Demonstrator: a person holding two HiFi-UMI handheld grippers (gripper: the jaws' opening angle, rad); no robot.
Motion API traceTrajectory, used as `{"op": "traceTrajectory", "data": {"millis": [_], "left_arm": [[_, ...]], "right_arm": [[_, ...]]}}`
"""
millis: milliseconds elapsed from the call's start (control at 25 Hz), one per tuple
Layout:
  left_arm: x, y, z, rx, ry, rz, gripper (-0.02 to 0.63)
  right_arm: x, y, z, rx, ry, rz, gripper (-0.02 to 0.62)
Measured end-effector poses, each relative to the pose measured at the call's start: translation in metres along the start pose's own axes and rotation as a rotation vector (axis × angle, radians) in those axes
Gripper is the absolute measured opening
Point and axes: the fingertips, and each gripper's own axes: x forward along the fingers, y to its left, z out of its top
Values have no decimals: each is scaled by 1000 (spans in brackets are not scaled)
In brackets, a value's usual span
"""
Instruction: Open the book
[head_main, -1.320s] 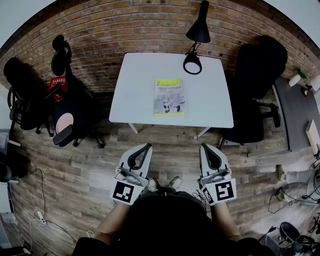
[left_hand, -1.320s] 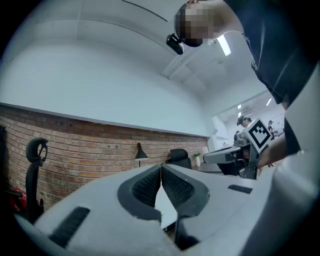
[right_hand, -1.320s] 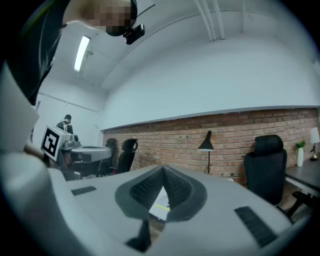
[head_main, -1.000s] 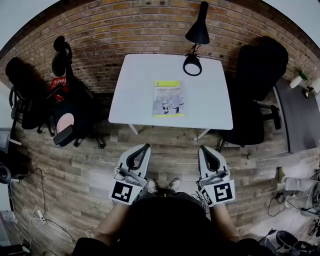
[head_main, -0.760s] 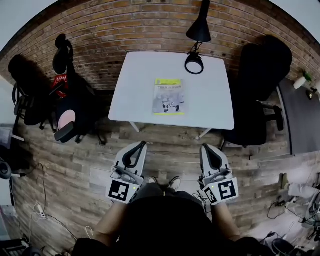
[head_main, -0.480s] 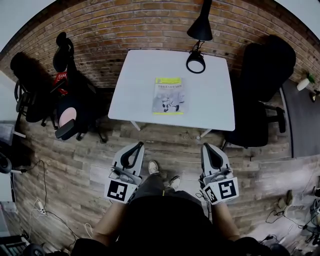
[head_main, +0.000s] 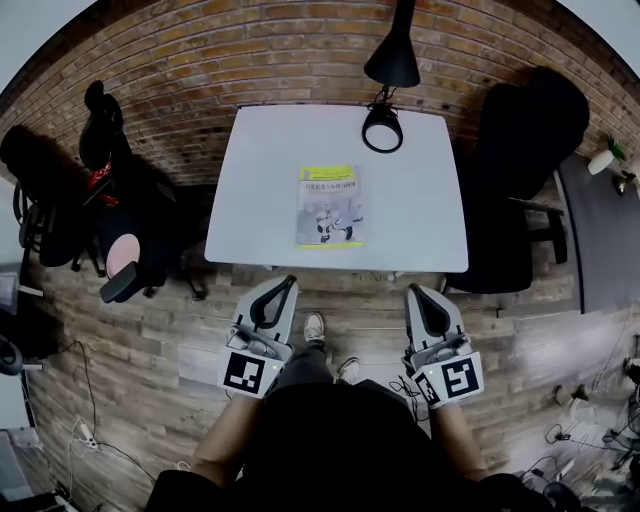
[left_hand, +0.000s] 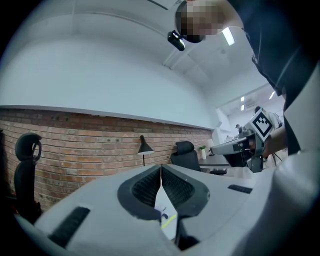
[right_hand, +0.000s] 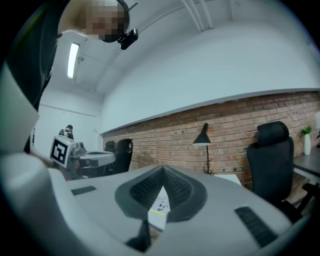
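Note:
The book (head_main: 330, 205) lies closed, with a grey and yellow cover, near the front middle of the white table (head_main: 260, 170). My left gripper (head_main: 289, 282) is held level just short of the table's near edge, left of the book, shut with nothing in it. The right gripper (head_main: 411, 292) hovers likewise at the right, also shut and empty. In the left gripper view the tips (left_hand: 161, 168) meet, and the book (left_hand: 165, 216) shows through the gap below them. The right gripper view shows the same: tips (right_hand: 162, 172) together, book (right_hand: 160, 207) beyond.
A black desk lamp (head_main: 385, 95) stands at the table's far edge, against the brick wall (head_main: 200, 50). A black office chair (head_main: 520, 170) is at the table's right, and more chairs (head_main: 120, 230) stand at the left. The person's shoes (head_main: 314, 328) are on the wooden floor.
The person has stepped toward the table, and both grippers have come nearer to its front edge. Both stay shut.

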Motion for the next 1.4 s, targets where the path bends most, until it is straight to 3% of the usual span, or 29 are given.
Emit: {"op": "traceTrajectory", "data": {"millis": [560, 800, 960, 1160, 1400], "left_arm": [[92, 89, -15, -62, -24, -123, 26], [112, 92, -34, -71, 8, -184, 28], [128, 82, -41, -66, 22, -206, 28], [139, 78, -31, -135, 7, -166, 28], [153, 71, -43, -62, 79, -172, 28]], "right_arm": [[114, -17, 18, -5, 52, -76, 14], [123, -29, 20, 25, 17, -142, 14], [123, -45, 13, 5, 55, -157, 14], [128, -61, 15, 6, 41, -129, 14], [138, -75, 13, 15, 41, -91, 14]]}}
